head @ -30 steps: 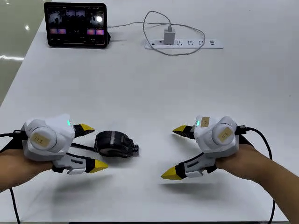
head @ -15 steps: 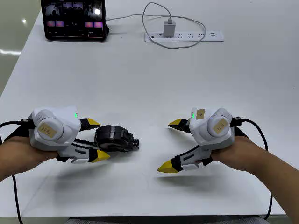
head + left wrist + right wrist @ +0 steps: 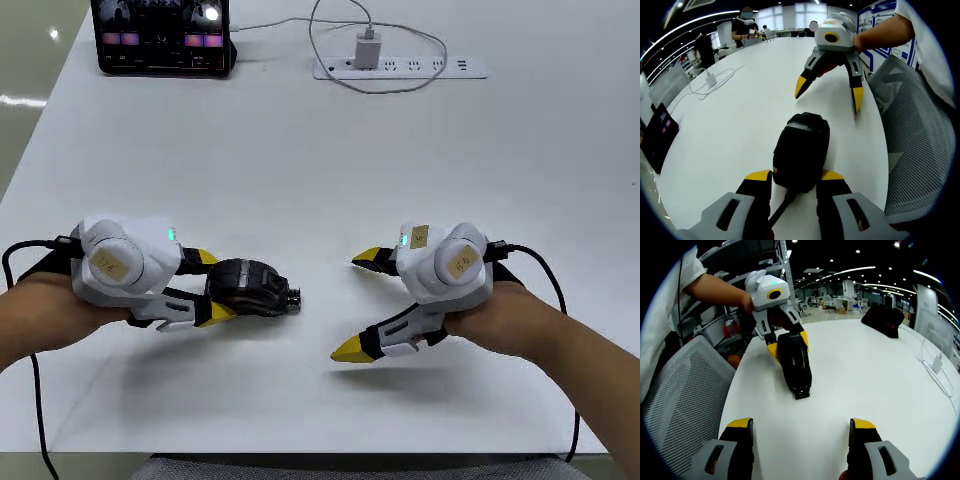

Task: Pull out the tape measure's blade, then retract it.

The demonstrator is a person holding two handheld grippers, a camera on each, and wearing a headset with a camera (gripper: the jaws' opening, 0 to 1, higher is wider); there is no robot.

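Note:
A black tape measure lies on the white table, left of centre, with its blade hook end pointing right. My left gripper has its yellow tips pressed against both sides of the case; the left gripper view shows the tape measure clamped between the jaws of the left gripper. My right gripper stands open a short way to the right of the hook, with nothing between its fingers. The right gripper view looks past the open right gripper at the tape measure, which is held by the left gripper.
A tablet stands at the far left of the table. A white power strip with a charger and looped cable lies at the back. A grey mesh chair sits at the near table edge. Bare table lies between the grippers and the back.
The left gripper's jaws have narrowed from a wide gap onto the tape measure's case. The right gripper has come a little to the left, toward the hook end.

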